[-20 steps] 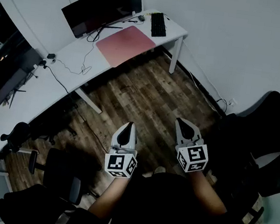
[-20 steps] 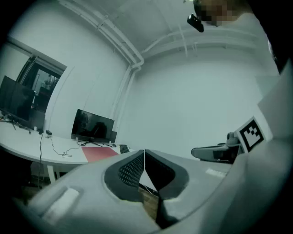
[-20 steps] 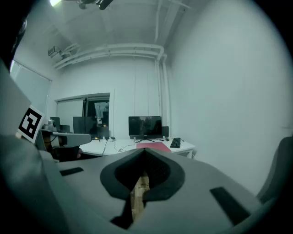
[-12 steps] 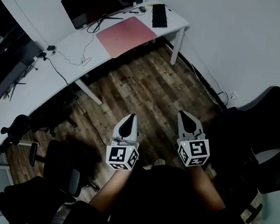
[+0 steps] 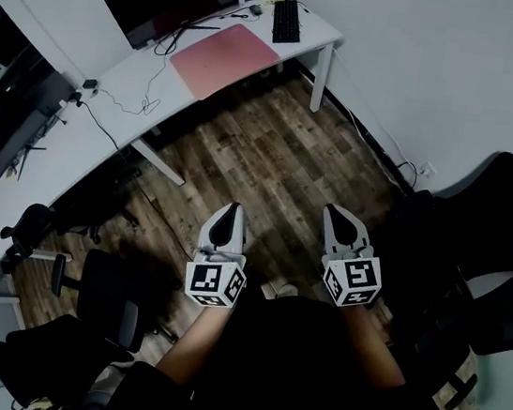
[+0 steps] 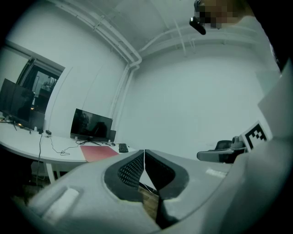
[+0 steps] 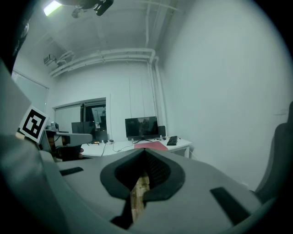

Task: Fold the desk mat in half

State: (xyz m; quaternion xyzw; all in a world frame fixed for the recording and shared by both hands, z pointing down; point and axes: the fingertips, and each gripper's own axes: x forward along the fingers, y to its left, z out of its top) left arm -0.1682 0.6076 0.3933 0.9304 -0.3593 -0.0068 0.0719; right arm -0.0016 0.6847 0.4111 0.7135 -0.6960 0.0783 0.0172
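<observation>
Pink desk mat [image 5: 224, 60] flat on white desk [image 5: 118, 112], beside keyboard [image 5: 286, 21], well apart from me. My left gripper [image 5: 233, 212] and right gripper [image 5: 335, 213]: fingers together, nothing between, above wood floor [image 5: 270, 173].

- Left gripper [image 5: 232, 208]: a light grey moulded plastic shell that tapers to a rounded point, with a dark teardrop-shaped recess on its upper face.
- Right gripper [image 5: 331, 209]: the same grey tapered shell and dark recess.
- White marker cube on the left gripper [image 5: 214, 282] and white marker cube on the right gripper [image 5: 352, 280]: each face carries a black square pattern.
- Black rubber pads [image 6: 129, 171] with a fine dotted texture line the left gripper's jaws; those of the right gripper [image 7: 159, 172] look alike.
- Dark rectangular inset [image 7: 228, 199] set in the right gripper's shell.
- Black loose garment [image 5: 294, 375] covers torso and lap; bare forearms [image 5: 197, 344] emerge from it.
</observation>
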